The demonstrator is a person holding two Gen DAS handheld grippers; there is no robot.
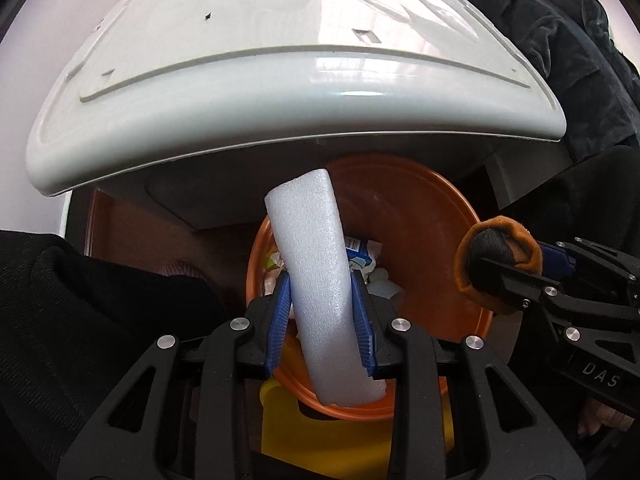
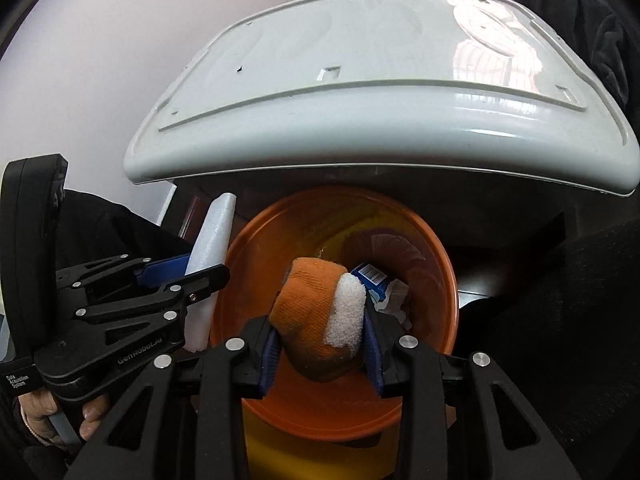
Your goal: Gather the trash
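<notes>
Clamping a white foam strip [image 1: 316,280] between its blue pads [image 1: 280,320], the left gripper [image 1: 322,320] points steeply down over an orange bin [image 1: 452,224]; the strip stands nearly upright, bowed a little, its lower end below the pads and its upper end rising past the far rim of the bin. In the right wrist view the same left gripper [image 2: 176,276] comes in from the left edge with the foam strip [image 2: 212,240] slanting up beside the bin's rim, and fingers of the person's hand [image 2: 90,416] curl round its handle. The right gripper [image 2: 320,332] is closed on an orange knitted glove [image 2: 308,312] bunched into a ball, with a small white foam piece [image 2: 346,316] pressed against the right pad; the bundle hangs directly above the open mouth of the orange bin [image 2: 440,248]. From the left wrist view the right gripper [image 1: 520,276] reaches in from the right, the glove [image 1: 496,264] showing a dark inside at its opening. Down in the bin lie a blue and white carton [image 2: 370,276] and crumpled white paper [image 2: 396,296]. A yellow base [image 1: 356,436] sits under the near rim. A glossy white lid-like panel [image 2: 360,92] overhangs the bin from behind, and dark cloth [image 1: 80,312] fills the sides.
</notes>
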